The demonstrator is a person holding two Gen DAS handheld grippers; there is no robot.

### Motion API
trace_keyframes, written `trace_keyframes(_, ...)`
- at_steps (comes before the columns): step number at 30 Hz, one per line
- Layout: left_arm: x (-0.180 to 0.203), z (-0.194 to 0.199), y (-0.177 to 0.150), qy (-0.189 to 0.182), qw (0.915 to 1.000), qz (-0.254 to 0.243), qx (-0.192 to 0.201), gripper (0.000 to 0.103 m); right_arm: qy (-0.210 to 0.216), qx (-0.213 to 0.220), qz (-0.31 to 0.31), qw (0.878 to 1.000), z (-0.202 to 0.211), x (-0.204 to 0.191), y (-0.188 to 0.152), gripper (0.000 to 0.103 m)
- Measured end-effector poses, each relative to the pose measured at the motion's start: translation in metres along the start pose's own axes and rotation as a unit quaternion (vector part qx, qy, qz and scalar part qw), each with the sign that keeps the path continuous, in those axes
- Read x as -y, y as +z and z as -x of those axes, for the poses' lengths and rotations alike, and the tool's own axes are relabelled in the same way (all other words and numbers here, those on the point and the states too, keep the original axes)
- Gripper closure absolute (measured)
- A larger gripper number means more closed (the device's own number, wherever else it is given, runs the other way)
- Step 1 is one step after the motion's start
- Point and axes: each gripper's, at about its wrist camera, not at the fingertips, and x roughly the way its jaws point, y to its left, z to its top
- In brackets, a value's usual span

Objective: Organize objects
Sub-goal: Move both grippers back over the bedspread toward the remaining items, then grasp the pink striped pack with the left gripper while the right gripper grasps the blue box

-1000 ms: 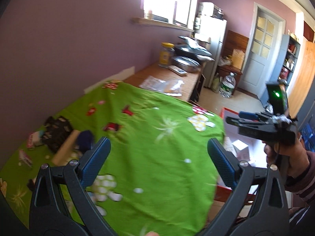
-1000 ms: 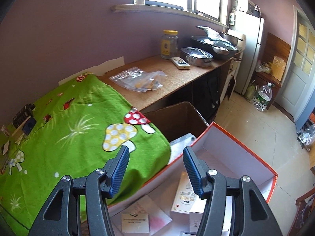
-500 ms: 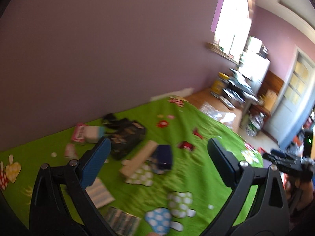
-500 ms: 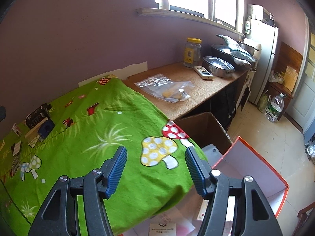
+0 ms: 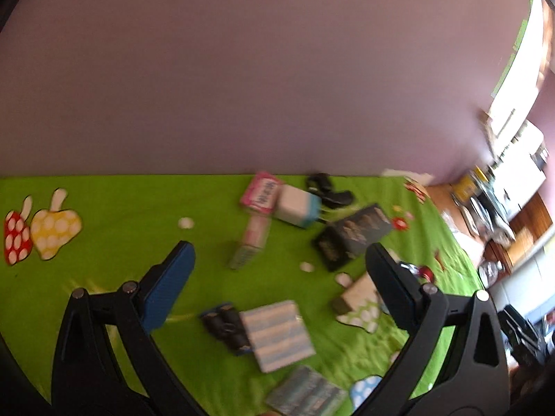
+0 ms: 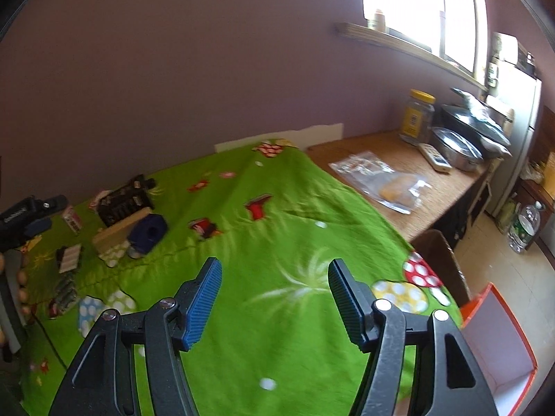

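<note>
My left gripper (image 5: 277, 249) is open and empty, and it hangs over a green mushroom-print cloth (image 5: 104, 228). Small items lie scattered there: a pink box (image 5: 261, 197), a white and teal box (image 5: 296, 206), a dark box (image 5: 353, 237), a striped packet (image 5: 277, 334) and a tan box (image 5: 357, 298). My right gripper (image 6: 274, 263) is over bare cloth (image 6: 277, 329), well right of that cluster. Its jaws are opening with nothing between them. In the right wrist view the cluster shows as the dark box (image 6: 121, 204), the tan box (image 6: 118, 234) and a blue object (image 6: 149, 230).
An orange-edged open box (image 6: 499, 339) sits low at the right, past the cloth's end, beside a brown carton (image 6: 440, 260). A wooden counter (image 6: 399, 159) holds a plastic bag (image 6: 381, 180), a jar (image 6: 418, 114), a remote and pans. A purple wall backs the table. A hand (image 6: 14, 277) shows at the far left.
The left view has swung from the cloth's bare end to the scattered items near the wall. The right gripper has moved from above the orange box to over the cloth, its jaws wider.
</note>
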Motion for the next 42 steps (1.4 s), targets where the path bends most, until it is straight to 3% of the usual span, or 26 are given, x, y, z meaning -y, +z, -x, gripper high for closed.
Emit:
trace_keyframes(11,-0.029,-0.004,0.001,0.034,0.9993,0.016,0.003,0.003,0.066,0.008,0.058,0.996,-0.021,-0.064,0.017,0.028)
trace_keyframes(18,-0.04,-0.013,-0.002,0.03,0.9993,0.006,-0.021,0.006,0.093,-0.01,0.093,0.991,-0.045,-0.095,0.018,0.026)
trace_keyframes(25,-0.017,-0.024,-0.015,0.027,0.9962,-0.074,-0.037,0.033,0.1,-0.031,0.123,0.987,-0.07,-0.114,0.018,0.025)
trace_keyframes(27,-0.017,-0.028,-0.018,0.029,0.9954,-0.081,-0.042,0.042,0.1,-0.035,0.126,0.986,-0.077,-0.118,0.018,0.025)
trace_keyframes(29,-0.019,-0.032,-0.02,0.027,0.995,-0.083,-0.049,0.061,0.102,-0.039,0.127,0.986,-0.083,-0.121,0.017,0.025)
trace_keyframes(34,-0.016,-0.032,-0.015,0.017,0.9955,-0.081,-0.048,0.081,0.098,-0.046,0.133,0.985,-0.095,-0.129,0.015,0.025)
trace_keyframes(42,-0.003,-0.025,-0.01,-0.002,0.9967,-0.073,-0.036,0.088,0.086,-0.055,0.124,0.987,-0.109,-0.133,0.021,0.027)
